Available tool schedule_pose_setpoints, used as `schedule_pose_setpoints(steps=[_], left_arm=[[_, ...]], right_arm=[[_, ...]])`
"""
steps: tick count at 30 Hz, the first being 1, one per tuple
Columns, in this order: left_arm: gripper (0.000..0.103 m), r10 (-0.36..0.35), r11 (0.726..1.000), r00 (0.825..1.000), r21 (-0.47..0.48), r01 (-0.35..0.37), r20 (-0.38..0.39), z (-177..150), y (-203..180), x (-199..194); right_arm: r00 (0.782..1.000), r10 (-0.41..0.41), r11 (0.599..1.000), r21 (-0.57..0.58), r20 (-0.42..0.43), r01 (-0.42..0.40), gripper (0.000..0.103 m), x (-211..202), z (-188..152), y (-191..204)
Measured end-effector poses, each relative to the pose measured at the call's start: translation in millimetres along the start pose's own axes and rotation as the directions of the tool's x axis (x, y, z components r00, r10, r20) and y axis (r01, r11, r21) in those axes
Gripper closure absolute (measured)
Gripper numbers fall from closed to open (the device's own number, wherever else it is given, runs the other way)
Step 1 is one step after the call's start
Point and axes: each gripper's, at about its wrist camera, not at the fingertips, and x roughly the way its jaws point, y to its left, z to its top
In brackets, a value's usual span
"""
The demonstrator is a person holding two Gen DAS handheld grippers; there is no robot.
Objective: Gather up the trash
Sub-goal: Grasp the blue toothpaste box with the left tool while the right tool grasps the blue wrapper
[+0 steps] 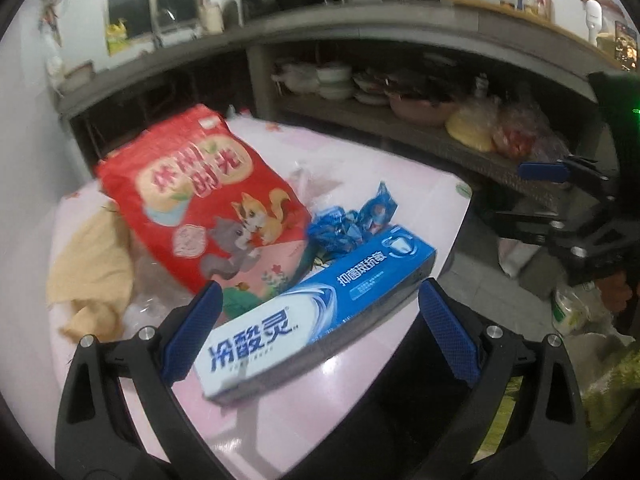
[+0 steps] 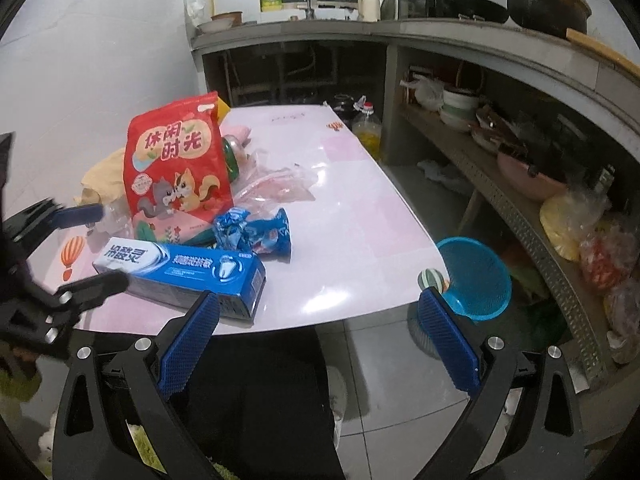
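Pink and glossy, the surface [image 2: 340, 208] carries the trash near its front edge: a blue toothpaste box [image 1: 320, 304] lying flat, crumpled blue wrappers [image 2: 252, 232] touching it behind, and a red snack bag [image 2: 176, 168] propped up further back. Left gripper [image 1: 320, 320] straddles the box, jaws wide apart. Right gripper [image 2: 320, 340] hangs spread at the front edge, above a blue basket [image 2: 476, 280] on the floor.

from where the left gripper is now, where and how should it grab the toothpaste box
Grip the toothpaste box across its two long side faces, near the pale end that points at the left gripper, coming straight ahead and low over the table. It lies flat, long and narrow, with that end already between the open jaws. The far end sits close to the blue wrappers, so stay near.
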Motion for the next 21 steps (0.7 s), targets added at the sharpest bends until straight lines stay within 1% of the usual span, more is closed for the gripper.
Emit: schedule_pose_setpoints(steps=[4,6,11,13,14,15,17,20,21], left_arm=[[0.009,-0.041,0.999,0.997,0.006,0.042,-0.058,3,11,27],[0.009,-0.030,0.999,0.996,0.025,0.032,-0.081,0,12,34],[0.009,0.001,0.993,0.989,0.117,0.016,-0.148,-13,-3,43],[0.017,0.014,0.990,0.983,0.143,0.013,-0.181,-19,-10,45],[0.019,0.027,0.987,0.982,0.158,0.003,-0.188,-22,-14,44],[0.020,0.055,0.982,0.980,0.189,-0.018,-0.190,-26,-19,44],[0.021,0.082,0.973,0.976,0.229,-0.035,-0.200,-28,-24,44],[0.022,0.084,0.963,0.973,0.269,-0.025,-0.213,-24,-27,46],[0.022,0.098,0.957,0.972,0.287,-0.033,-0.215,-21,-27,49]], right_arm=[[0.999,0.005,1.000,0.021,-0.034,-0.004,0.006,8,-3,-5],[0.999,0.009,1.000,0.029,-0.050,-0.007,0.006,13,-4,-8],[0.997,0.020,0.999,0.043,-0.077,-0.016,0.006,25,-5,-12],[0.996,0.025,0.999,0.045,-0.086,-0.021,0.006,30,-5,-13],[0.996,0.028,0.999,0.047,-0.089,-0.024,0.006,32,-4,-14],[0.995,0.032,0.998,0.048,-0.092,-0.027,0.006,33,-4,-14],[0.994,0.041,0.998,0.052,-0.101,-0.036,0.006,38,-4,-14],[0.992,0.059,0.997,0.062,-0.116,-0.052,0.006,46,-5,-14],[0.991,0.064,0.996,0.065,-0.120,-0.056,0.006,48,-6,-15]])
